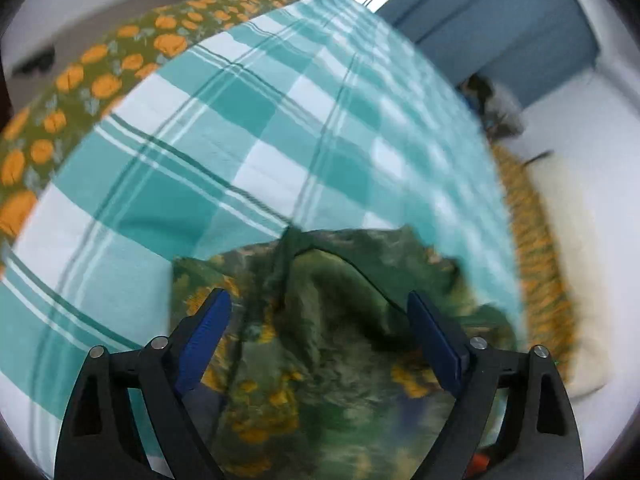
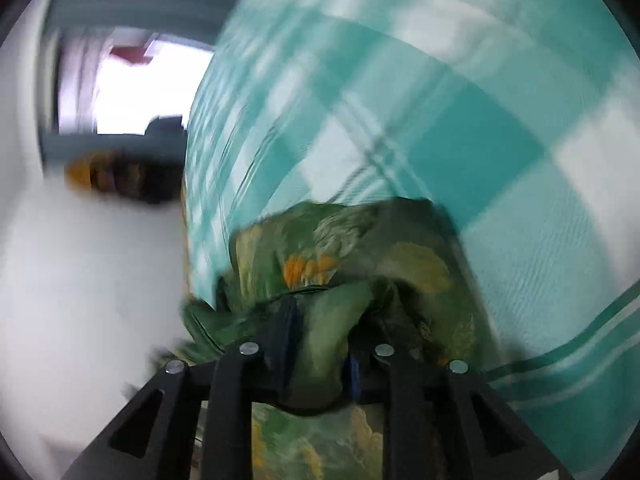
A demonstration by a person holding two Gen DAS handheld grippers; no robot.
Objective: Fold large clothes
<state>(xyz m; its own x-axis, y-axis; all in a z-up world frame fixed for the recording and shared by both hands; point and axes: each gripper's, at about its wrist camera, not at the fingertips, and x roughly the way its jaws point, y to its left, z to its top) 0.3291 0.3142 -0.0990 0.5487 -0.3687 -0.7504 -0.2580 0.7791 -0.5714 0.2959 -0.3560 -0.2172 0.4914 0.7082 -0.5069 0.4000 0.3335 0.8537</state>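
From the left wrist camera, the left gripper point(image 1: 318, 344) has its blue-padded jaws wide apart, and nothing is pinched between them. Under it lies the green cloth with orange flowers point(image 1: 320, 360), bunched up and blurry. That cloth sits on the bed's teal and white checked sheet point(image 1: 248, 140). A flowery green and orange blanket point(image 1: 80, 80) runs along the far edge of the sheet.

From the right wrist camera, the right gripper point(image 2: 320, 340) has its jaws close together, with a thick fold of the green cloth point(image 2: 332, 248) pressed between them. The rest of the cloth lies on the checked sheet point(image 2: 480, 140), just in front of the gripper. The picture is very blurry.
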